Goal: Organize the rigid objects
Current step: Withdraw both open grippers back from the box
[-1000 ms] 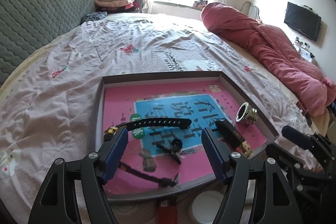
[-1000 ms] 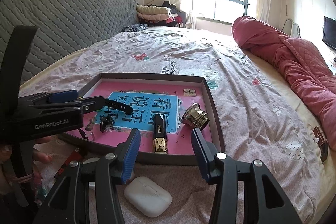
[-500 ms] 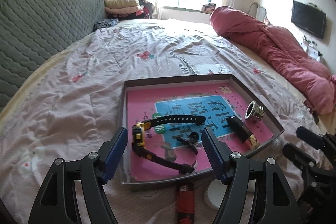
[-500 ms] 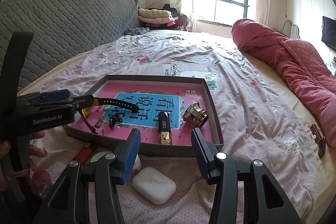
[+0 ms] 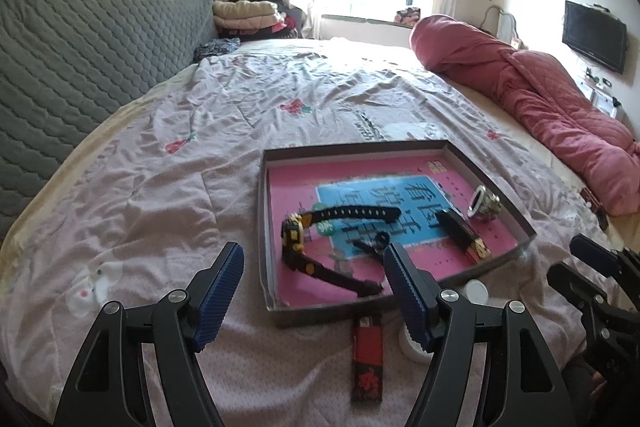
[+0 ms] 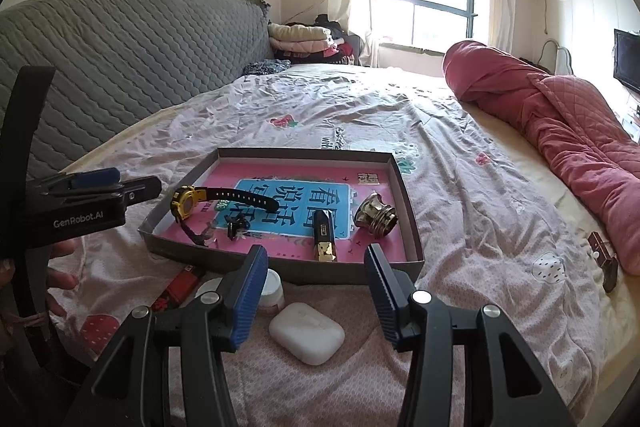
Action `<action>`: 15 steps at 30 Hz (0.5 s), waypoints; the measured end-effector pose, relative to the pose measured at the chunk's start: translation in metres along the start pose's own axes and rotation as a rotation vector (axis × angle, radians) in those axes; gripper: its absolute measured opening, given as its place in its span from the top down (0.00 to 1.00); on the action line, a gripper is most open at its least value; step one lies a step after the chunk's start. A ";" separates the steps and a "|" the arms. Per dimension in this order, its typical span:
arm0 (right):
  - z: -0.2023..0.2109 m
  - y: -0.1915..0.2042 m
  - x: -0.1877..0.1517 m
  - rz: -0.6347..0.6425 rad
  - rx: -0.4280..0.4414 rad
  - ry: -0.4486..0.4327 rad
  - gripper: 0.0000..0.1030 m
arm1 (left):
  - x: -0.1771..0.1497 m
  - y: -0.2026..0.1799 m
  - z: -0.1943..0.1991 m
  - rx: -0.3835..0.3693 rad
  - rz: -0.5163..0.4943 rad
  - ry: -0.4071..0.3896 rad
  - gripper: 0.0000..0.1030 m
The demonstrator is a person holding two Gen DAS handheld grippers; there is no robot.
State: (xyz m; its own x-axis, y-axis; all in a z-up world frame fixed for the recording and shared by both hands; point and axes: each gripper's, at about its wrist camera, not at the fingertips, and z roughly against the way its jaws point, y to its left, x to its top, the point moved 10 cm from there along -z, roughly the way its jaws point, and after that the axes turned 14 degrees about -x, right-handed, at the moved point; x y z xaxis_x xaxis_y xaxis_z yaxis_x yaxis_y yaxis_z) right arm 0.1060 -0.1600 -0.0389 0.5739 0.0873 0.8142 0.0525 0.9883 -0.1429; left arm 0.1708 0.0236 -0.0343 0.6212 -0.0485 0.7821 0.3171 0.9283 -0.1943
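A shallow cardboard tray (image 5: 265,227) with a pink and blue printed floor lies on the bed. In it lie a black and yellow watch (image 5: 296,233), a small black clip (image 5: 376,242), a black and gold stick-shaped object (image 5: 464,235) and a brass ring fitting (image 5: 486,205). My left gripper (image 5: 314,255) hangs open in front of the tray's near left corner, holding nothing. In the right wrist view, my right gripper (image 6: 317,255) is open and empty above a white earbud case (image 6: 307,333). A white jar (image 6: 272,291) and a red lighter (image 6: 180,287) lie just before the tray (image 6: 280,271).
A rolled red quilt (image 5: 540,99) runs along the bed's right side, with a small brown object (image 6: 602,259) beside it. A grey quilted headboard (image 5: 80,47) bounds the left. Folded clothes (image 6: 300,39) are stacked by the window. A hand (image 6: 60,267) holds the left gripper's body (image 6: 80,211).
Both grippers have drawn back and slightly up from the tray. The left one no longer straddles the watch, which stays in the tray. The lighter, jar and case have come into fuller view.
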 end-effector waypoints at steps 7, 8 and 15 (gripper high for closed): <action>0.009 0.001 -0.005 -0.011 0.011 0.014 0.51 | -0.012 -0.015 0.011 0.001 -0.016 0.025 0.28; 0.010 0.002 -0.005 -0.011 0.013 0.014 0.51 | -0.014 -0.018 0.011 -0.001 -0.020 0.030 0.28; 0.022 0.007 -0.010 0.005 0.022 0.011 0.51 | -0.028 -0.030 0.020 -0.016 -0.024 0.063 0.28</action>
State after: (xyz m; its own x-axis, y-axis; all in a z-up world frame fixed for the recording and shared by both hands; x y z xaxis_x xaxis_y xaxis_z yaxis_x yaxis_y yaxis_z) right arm 0.0829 -0.1516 -0.0357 0.5830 0.0908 0.8074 0.0318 0.9904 -0.1343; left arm 0.1292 0.0049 -0.0388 0.6572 -0.0948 0.7477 0.3435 0.9207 -0.1852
